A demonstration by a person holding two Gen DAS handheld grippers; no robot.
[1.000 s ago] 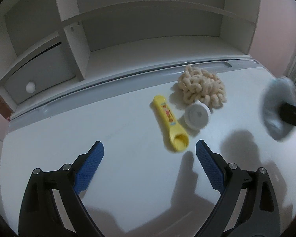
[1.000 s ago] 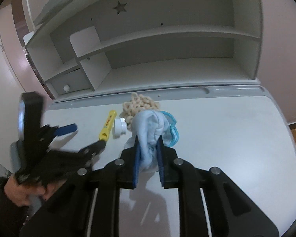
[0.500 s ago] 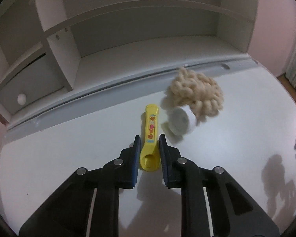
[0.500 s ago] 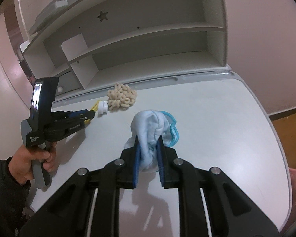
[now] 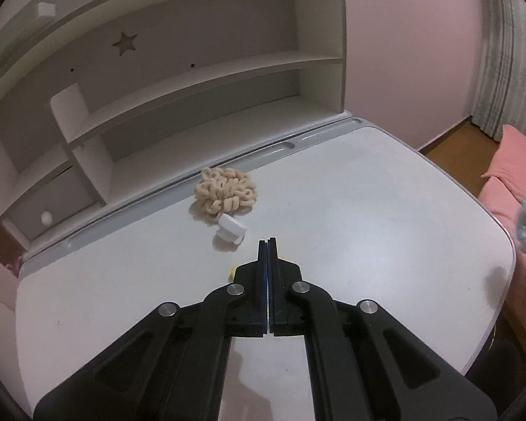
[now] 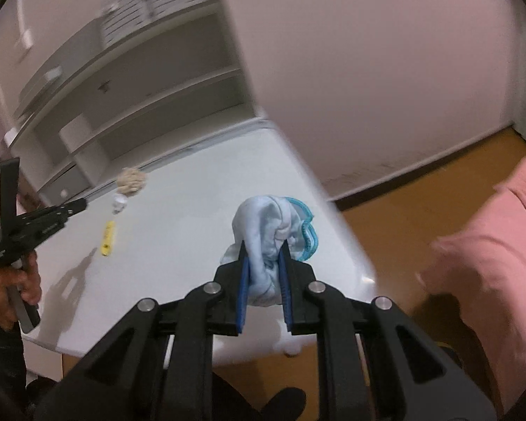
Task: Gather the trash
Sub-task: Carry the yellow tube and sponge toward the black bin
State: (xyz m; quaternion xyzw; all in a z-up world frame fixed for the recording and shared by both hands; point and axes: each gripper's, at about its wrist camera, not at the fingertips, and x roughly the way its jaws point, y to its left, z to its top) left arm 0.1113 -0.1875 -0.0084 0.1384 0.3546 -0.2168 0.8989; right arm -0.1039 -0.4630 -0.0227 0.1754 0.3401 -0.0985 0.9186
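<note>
Right wrist view shows the right gripper (image 6: 263,280) clamped on a bunched pale-blue cloth (image 6: 266,231) with a turquoise trim, held in the air above the desk's (image 6: 200,210) right edge, with wooden floor (image 6: 420,203) and a pink bed (image 6: 501,245) beyond. Farther left in that view, the left gripper (image 6: 82,204) hangs over the desk with its fingers pressed together and nothing between them; a yellow tool (image 6: 108,238) lies flat on the desk below it, near the left edge. Left wrist view confirms this: the left gripper (image 5: 267,245) has its jaws fully together, and only a sliver of the yellow tool (image 5: 231,273) peeks out beside its fingers. Just ahead of it lies a small white cap (image 5: 231,233), touching a beige knitted chain (image 5: 226,193) piled near the desk's back edge, in front of the shelf unit (image 5: 193,80).
</note>
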